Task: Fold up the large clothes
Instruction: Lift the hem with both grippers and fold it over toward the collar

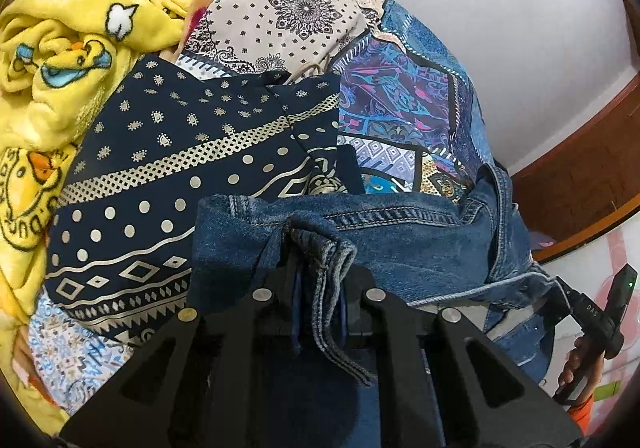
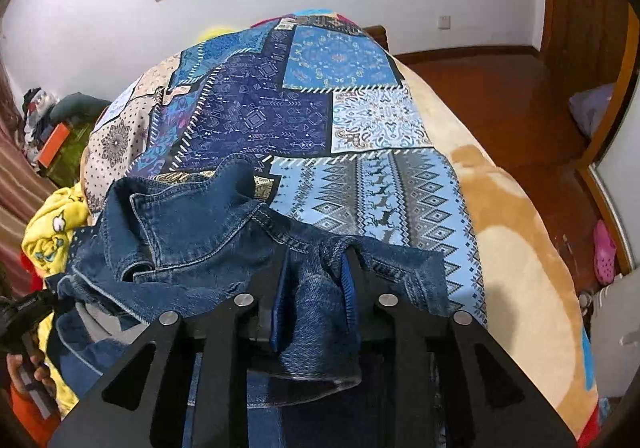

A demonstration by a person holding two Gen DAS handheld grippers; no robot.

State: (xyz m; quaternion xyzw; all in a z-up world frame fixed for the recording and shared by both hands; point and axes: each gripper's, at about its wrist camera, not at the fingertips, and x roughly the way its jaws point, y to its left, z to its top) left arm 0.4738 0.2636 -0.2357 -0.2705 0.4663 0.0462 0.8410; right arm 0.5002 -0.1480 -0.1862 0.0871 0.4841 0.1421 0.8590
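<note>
free: patchwork bedspread 12–2 o'clock | blocked: yellow blanket 10 o'clock, navy cloth 11 o'clock

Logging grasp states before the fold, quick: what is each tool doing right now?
Left tool: closed on a bunched edge of the denim jacket.
Right tool: closed on another part of the same denim jacket.
</note>
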